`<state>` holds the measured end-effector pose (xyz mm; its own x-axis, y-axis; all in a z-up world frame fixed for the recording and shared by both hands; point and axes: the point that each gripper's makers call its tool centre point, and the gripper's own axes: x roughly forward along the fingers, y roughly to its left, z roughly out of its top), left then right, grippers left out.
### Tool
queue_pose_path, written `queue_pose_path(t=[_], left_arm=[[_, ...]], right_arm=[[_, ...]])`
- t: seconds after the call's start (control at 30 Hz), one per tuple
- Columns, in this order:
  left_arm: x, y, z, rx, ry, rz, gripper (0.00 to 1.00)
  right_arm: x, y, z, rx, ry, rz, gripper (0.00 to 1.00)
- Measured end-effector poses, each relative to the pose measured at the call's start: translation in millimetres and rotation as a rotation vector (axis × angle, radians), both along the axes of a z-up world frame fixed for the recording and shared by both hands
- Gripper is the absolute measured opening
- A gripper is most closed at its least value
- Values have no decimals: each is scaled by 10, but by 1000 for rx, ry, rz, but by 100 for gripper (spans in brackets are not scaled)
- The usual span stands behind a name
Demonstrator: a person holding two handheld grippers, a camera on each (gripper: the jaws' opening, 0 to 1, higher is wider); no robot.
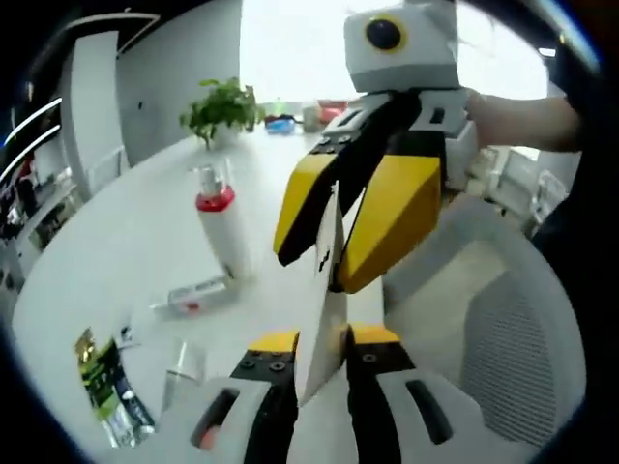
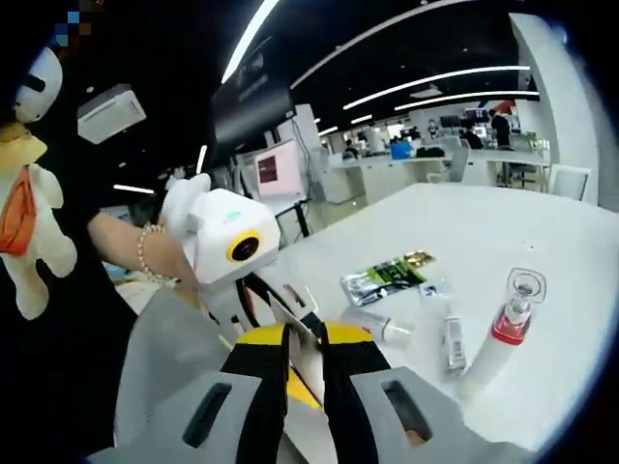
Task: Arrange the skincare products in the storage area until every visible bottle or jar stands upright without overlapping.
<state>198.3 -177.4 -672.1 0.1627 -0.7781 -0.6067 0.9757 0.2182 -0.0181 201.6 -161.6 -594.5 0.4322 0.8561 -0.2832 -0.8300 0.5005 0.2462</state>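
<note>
A thin white packet hangs edge-on over a chair, held from both ends. My left gripper is shut on its near end. My right gripper comes down from the upper right and is shut on its far end. In the right gripper view the right gripper clamps the same packet, and the left gripper faces it. On the white table a white pump bottle with a red collar stands upright. A small tube, a clear bottle and a green-black sachet lie flat.
A grey mesh chair sits under the grippers at the table's edge. A potted plant and small containers stand at the table's far end. A person's hand with a bracelet holds the left gripper. A plush toy hangs at the left.
</note>
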Motion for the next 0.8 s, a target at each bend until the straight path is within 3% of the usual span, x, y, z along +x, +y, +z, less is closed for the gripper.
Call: queue_pose_path(t=[0.27, 0.43, 0.8], left_arm=[[186, -170, 24, 15, -13, 11, 18], [331, -303, 14, 52, -51, -16, 18], [521, -470, 22, 64, -85, -44, 18]], right_arm=[[154, -178, 5, 32, -6, -29, 13], [295, -361, 11, 78, -1, -95, 15], [405, -564, -12, 51, -43, -139, 25]])
